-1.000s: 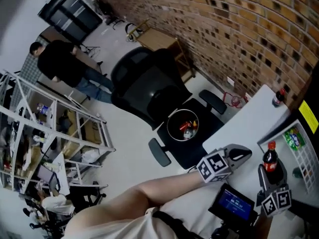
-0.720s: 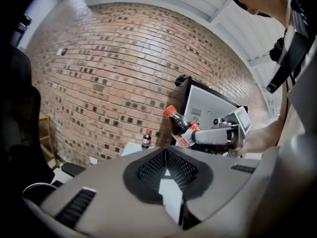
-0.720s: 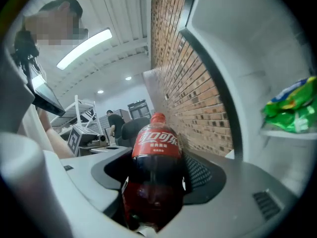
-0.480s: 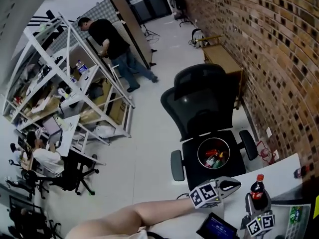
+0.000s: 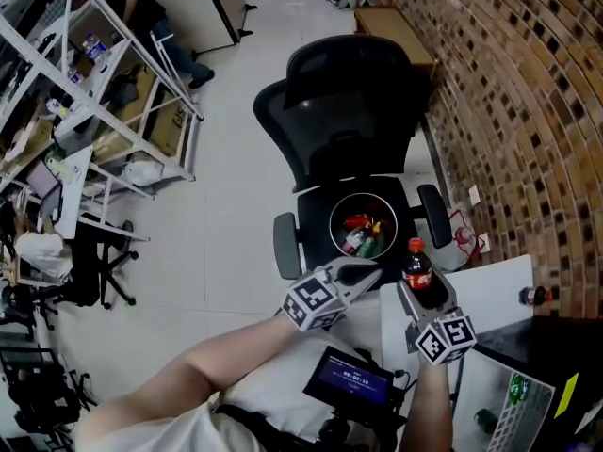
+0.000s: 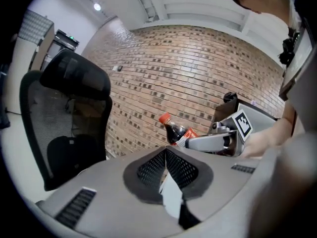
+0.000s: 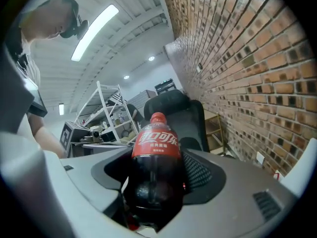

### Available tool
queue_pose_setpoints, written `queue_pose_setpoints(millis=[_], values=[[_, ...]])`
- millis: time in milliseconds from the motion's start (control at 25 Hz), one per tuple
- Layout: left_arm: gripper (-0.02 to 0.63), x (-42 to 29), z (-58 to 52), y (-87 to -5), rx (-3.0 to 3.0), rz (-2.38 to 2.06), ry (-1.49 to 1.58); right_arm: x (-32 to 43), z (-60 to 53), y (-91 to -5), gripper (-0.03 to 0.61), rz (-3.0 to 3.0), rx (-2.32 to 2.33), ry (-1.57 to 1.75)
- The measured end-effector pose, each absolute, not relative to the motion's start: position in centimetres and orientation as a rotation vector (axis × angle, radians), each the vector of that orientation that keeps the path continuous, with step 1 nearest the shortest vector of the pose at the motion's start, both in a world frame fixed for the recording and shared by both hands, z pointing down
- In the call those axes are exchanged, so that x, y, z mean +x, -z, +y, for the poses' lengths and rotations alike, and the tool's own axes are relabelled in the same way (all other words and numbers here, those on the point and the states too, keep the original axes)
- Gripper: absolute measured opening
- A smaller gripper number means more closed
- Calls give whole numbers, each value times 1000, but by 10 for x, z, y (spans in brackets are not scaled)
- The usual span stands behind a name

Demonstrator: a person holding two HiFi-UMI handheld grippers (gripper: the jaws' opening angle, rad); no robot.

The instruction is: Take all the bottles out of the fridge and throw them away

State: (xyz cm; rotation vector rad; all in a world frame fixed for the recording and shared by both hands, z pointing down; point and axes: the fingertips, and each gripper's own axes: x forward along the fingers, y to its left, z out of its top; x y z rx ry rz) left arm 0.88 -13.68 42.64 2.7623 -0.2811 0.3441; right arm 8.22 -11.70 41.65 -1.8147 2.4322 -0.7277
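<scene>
Both claws are nearer the bin (image 5: 333, 217) now, right claw (image 5: 421, 285) pinching the bottle (image 5: 417, 264) for dropping, left claw (image 5: 363, 271) pressed together.

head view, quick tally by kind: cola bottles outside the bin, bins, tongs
cola bottle: 2
bin: 1
tongs: 2
total: 5

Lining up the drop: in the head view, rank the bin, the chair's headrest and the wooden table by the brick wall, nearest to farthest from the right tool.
1. Bin, on the chair seat just ahead of the right tool.
2. Headrest, beyond the bin.
3. Wooden table, farthest, against the wall.
</scene>
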Motion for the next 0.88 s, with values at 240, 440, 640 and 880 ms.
queue_pose_setpoints(millis=[240,440,640,880], values=[[8,-15,-169,-457,2680,-397,-356,57,-160,-453,310,2533,-1749,843],[8,-37,-195,-485,2602,-499,-368,38,-197,-487,310,2603,-1727,922],[5,-56,-215,-510,2533,-559,-378,22,-232,-540,310,2734,-1729,1021],[5,-69,-233,-538,2488,-620,-407,10,-250,-613,310,2833,-1743,1240]])
